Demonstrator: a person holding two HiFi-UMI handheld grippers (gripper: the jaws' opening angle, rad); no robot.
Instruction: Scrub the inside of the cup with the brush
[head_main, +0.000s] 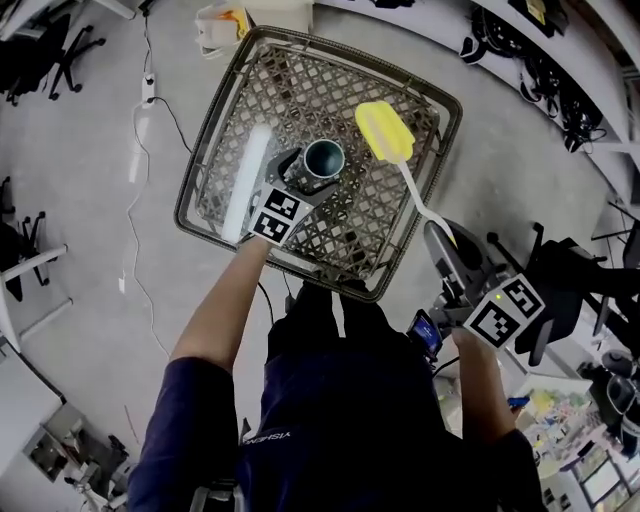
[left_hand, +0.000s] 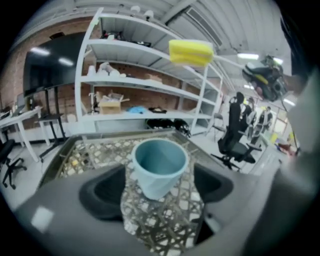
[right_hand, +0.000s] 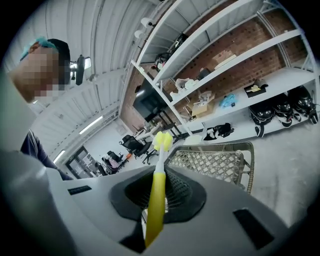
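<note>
A light blue cup (head_main: 323, 158) stands upright on a woven lattice table (head_main: 205, 140). My left gripper (head_main: 310, 172) reaches over the near side of the table, and its jaws stand wide on either side of the cup. In the left gripper view the cup (left_hand: 159, 167) sits between the dark pads with a gap on each side, so the left gripper (left_hand: 159, 192) is open. My right gripper (head_main: 440, 235) is shut on the brush handle (right_hand: 156, 200). The brush's yellow head (head_main: 384, 131) hangs above the table, right of the cup.
The table has a raised metal rim all round. A pale long streak (head_main: 245, 180) lies on the lattice left of the cup. On the floor are a white cable (head_main: 150, 95) and a white-and-yellow object (head_main: 222, 25). Office chairs and shelves stand around.
</note>
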